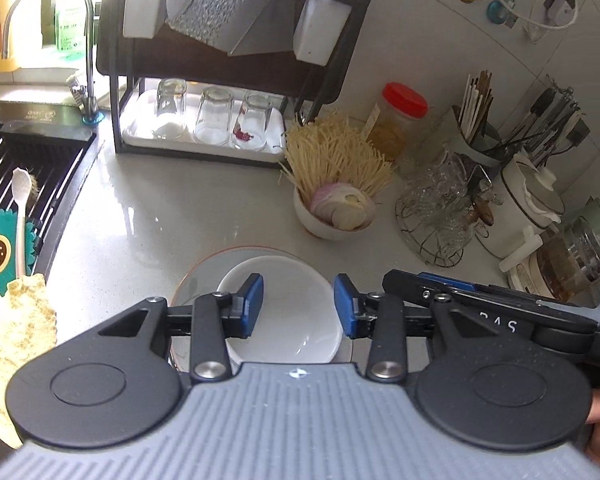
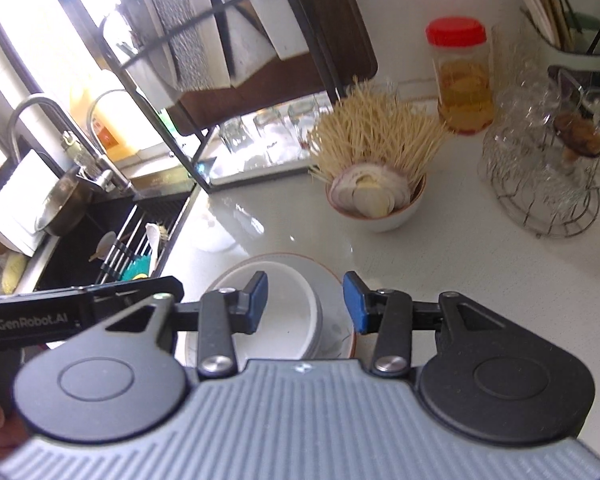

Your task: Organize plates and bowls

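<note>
The left gripper point(image 1: 299, 305) hangs above the counter point(image 1: 148, 200) with its blue pads point(image 1: 252, 306) apart and nothing between them; it is released. Directly under it, seen through the gap of the pads, a white bowl point(image 1: 288, 320) sits inside a grey plate point(image 1: 198, 280) with a thin orange rim. The right gripper point(image 2: 305, 302) is released as well, its pads point(image 2: 258, 300) apart and free, and it hangs over the same bowl point(image 2: 284, 312) and plate point(image 2: 332, 280), which lie a little to its left side. Each gripper shows at the edge of the other's view, so they are close together. Beyond both grippers stands a small bowl point(image 1: 332, 212) filled with thin noodles and onion slices, well apart from the plate. Farther, to the left, is a black dish rack point(image 1: 220, 80) with upturned glasses point(image 1: 214, 116) on its lower tray. To the right of the noodle bowl stands a jar point(image 2: 464, 76) with a red lid.
</note>
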Motion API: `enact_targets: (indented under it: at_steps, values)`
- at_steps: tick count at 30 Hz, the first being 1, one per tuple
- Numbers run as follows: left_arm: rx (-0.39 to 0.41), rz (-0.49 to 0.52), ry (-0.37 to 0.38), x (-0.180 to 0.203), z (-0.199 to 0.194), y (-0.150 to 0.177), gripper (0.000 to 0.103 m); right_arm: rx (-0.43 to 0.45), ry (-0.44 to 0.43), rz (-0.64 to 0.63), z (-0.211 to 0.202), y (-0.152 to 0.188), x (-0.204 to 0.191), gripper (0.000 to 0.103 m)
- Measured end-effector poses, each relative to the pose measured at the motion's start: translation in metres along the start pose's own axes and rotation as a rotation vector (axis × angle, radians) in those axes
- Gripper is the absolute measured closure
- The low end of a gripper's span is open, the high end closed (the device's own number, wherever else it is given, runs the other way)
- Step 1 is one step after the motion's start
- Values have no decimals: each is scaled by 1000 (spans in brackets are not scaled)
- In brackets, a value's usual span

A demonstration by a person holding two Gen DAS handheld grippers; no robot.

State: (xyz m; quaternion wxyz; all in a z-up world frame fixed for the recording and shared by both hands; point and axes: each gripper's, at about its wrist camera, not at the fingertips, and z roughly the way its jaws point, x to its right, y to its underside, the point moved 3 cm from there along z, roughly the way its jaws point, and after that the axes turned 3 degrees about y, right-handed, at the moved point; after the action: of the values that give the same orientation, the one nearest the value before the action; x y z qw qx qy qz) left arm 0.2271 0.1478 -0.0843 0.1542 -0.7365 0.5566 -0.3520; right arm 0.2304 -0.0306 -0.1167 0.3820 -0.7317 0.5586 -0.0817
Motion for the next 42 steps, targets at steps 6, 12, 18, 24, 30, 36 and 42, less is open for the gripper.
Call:
enact_targets:
  at_steps: [6,12,18,24,30,36,42]
  values:
    - [44,37,-32,26,-31,11,59,83,-10,-26,-41,4,-1,58]
    - [75,48,-51,50,-61,37,59,123,-51,-46,-82,17,-2,58]
    - [98,55,-58,74,-91,69,59,162,-41,-69,-120,36,-1,58]
    - [123,63,-74,93,-118,102,58,171,-37,-81,-150,61,1,58]
    - [140,49,-80,108,-141,127,58,199,-50,-89,-185,78,1,58]
    - [152,49,-82,121,-163,156,58,239,-43,-95,-208,93,3,58]
    - [151,43,-112,122,-174,177,58,244,-31,-88,-218,116,7,58]
